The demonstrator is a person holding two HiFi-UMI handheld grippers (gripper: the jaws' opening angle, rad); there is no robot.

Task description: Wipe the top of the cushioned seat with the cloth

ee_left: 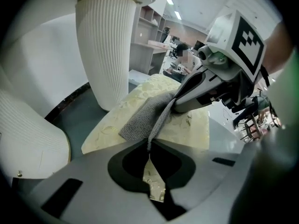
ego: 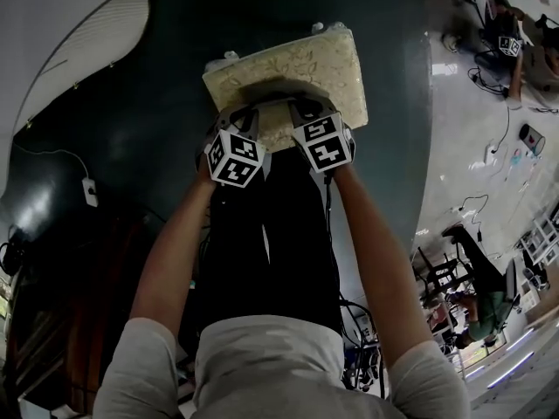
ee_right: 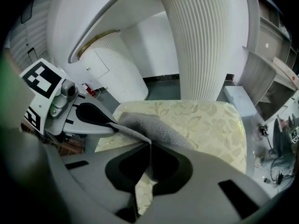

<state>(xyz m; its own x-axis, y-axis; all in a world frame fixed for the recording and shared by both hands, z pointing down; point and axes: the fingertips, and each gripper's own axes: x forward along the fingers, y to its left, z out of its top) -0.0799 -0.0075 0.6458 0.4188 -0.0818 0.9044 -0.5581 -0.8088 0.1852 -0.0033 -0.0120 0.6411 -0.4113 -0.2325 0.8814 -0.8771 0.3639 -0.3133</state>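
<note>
While the left gripper (ee_left: pixel 149 146) and right gripper (ee_right: pixel 148 148) are both clamping the cloth's (ee_left: pixel 145 115) near edge, fingers (ee_left: pixel 126 164) pinched on it, it is spreading ahead, seemingly flat, across the cushioned seat (ee_right: pixel 205 120).

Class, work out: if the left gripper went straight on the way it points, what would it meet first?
Probably the cushioned seat, on its top: the left gripper, shut on the cloth, points down at it.

left gripper (ego: pixel 248 117): jaws pinched on cloth (ee_left: pixel 145 118), angled steeply down | right gripper (ego: pixel 305 113): same grip, just right of it | forearms (ego: pixel 175 243): stretched far, side by side
</note>
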